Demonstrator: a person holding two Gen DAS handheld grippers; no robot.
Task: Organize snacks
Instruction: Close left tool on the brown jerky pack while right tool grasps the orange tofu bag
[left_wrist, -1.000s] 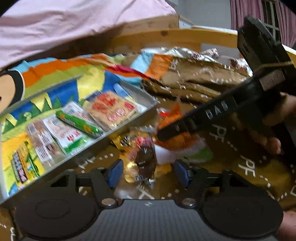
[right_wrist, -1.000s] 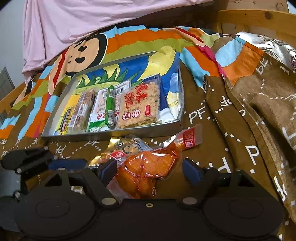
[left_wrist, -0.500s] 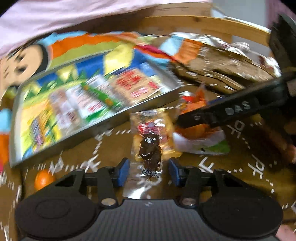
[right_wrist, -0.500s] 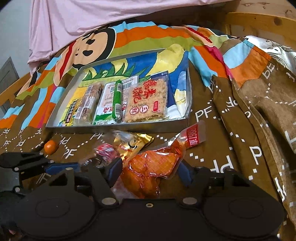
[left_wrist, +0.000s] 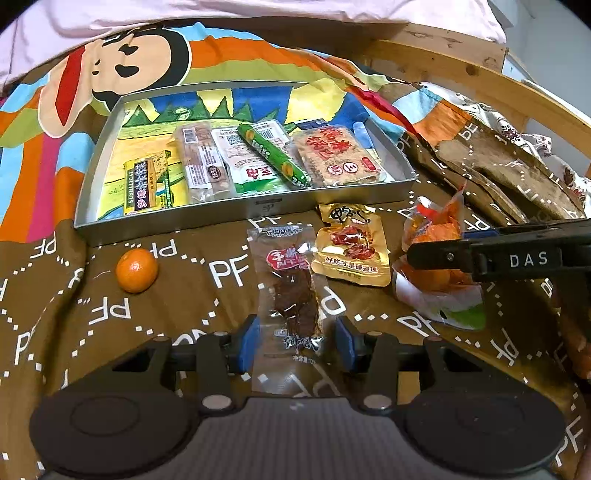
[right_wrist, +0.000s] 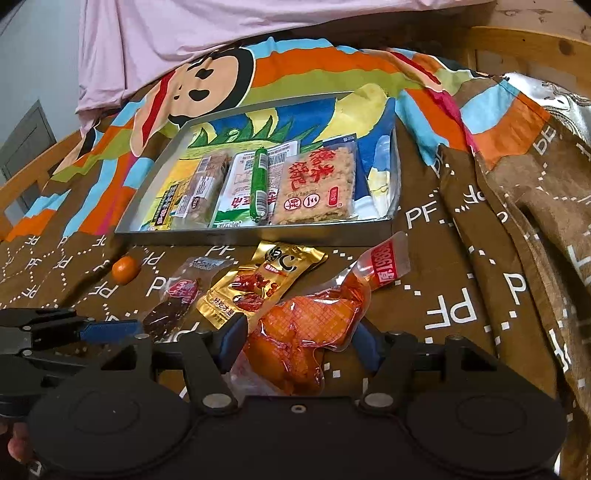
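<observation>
My left gripper (left_wrist: 295, 343) is shut on the near end of a clear jerky packet (left_wrist: 291, 295), its blue pads against the packet's two edges. In the right wrist view the same packet (right_wrist: 173, 306) lies by the left gripper's fingers (right_wrist: 107, 328). My right gripper (right_wrist: 301, 343) is shut on an orange vacuum packet (right_wrist: 310, 328). That packet (left_wrist: 436, 229) shows in the left view under a black right-gripper finger (left_wrist: 461, 254). A gold packet (left_wrist: 351, 247) lies between the two. The metal tray (left_wrist: 177, 221) beyond holds several snacks side by side.
A small mandarin (left_wrist: 136, 270) sits on the brown blanket left of the jerky. A bunched brown blanket fold (left_wrist: 498, 166) rises at the right. The wooden bed rail (left_wrist: 461, 70) and a pink sheet (right_wrist: 184, 37) lie behind the tray. A hand (right_wrist: 14, 443) shows at lower left.
The left gripper rolled level and its jaws narrowed onto the jerky packet, which now points straight ahead. The right jaws narrowed onto the orange packet. The mandarin came into view.
</observation>
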